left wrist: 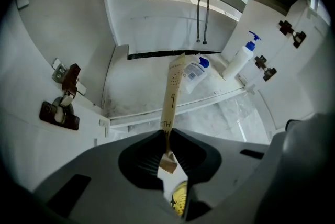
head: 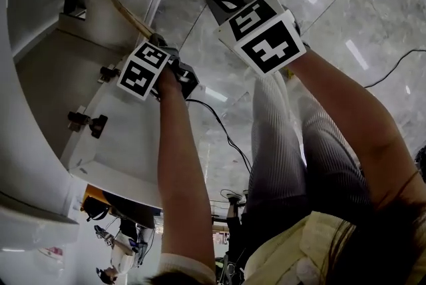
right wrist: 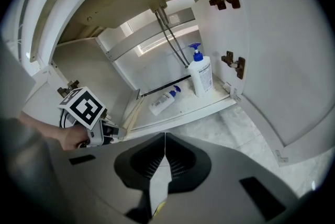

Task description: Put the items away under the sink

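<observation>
My left gripper [left wrist: 166,134] is shut on the near end of a long, flat cream pack [left wrist: 172,92] that points into the open cabinet under the sink. In the head view the same gripper [head: 156,44] sits at the cabinet's front edge with the cream pack [head: 133,18] sticking out past it. A white pump bottle [left wrist: 238,58] stands upright at the cabinet's right side, and a smaller blue-capped bottle [left wrist: 194,75] lies on the cabinet floor [left wrist: 136,89]. My right gripper [right wrist: 165,136] is shut with nothing in it, held back from the cabinet; its view also shows the left gripper [right wrist: 86,113].
The white cabinet door [right wrist: 272,60] stands open on the right, with dark hinges [right wrist: 233,63]. Another hinge [left wrist: 63,100] is on the left wall. Two thin hoses [left wrist: 203,3] hang down at the back. A grey marble floor [head: 319,4] lies in front, with a black cable [head: 223,134] across it.
</observation>
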`<action>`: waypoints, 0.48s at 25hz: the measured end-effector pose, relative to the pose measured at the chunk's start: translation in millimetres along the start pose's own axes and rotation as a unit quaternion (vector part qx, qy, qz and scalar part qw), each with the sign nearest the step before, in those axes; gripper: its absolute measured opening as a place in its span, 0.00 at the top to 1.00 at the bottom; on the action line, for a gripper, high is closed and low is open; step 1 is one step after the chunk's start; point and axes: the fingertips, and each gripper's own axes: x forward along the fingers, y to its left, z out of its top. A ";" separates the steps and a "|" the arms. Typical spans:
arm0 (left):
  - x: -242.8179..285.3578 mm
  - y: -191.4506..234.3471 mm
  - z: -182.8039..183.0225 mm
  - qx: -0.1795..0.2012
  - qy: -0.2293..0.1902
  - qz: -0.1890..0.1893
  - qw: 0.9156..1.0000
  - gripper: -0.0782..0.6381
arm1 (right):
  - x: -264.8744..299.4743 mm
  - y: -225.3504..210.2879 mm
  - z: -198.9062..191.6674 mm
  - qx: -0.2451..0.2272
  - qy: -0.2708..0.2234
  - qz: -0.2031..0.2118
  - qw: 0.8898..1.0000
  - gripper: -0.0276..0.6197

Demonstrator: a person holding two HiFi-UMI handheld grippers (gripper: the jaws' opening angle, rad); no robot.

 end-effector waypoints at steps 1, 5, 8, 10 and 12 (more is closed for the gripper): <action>2.3 2.5 1.0 0.000 0.001 0.001 1.000 0.79 | 3.2 -0.2 0.6 0.000 0.000 -0.001 1.000 0.92; 12.2 13.6 6.6 0.005 0.003 0.011 1.000 0.79 | 16.7 1.3 5.6 0.002 -0.003 -0.002 1.000 0.92; 20.7 22.3 9.4 -0.001 0.009 0.019 1.000 0.79 | 26.4 5.7 8.4 0.010 -0.004 0.002 1.000 0.92; 25.0 25.9 12.3 -0.007 0.010 0.021 1.000 0.79 | 32.7 8.9 9.9 0.013 -0.004 0.003 1.000 0.92; 28.0 28.9 16.6 -0.009 0.008 0.020 1.000 0.79 | 38.4 12.3 11.4 0.012 -0.003 0.004 1.000 0.92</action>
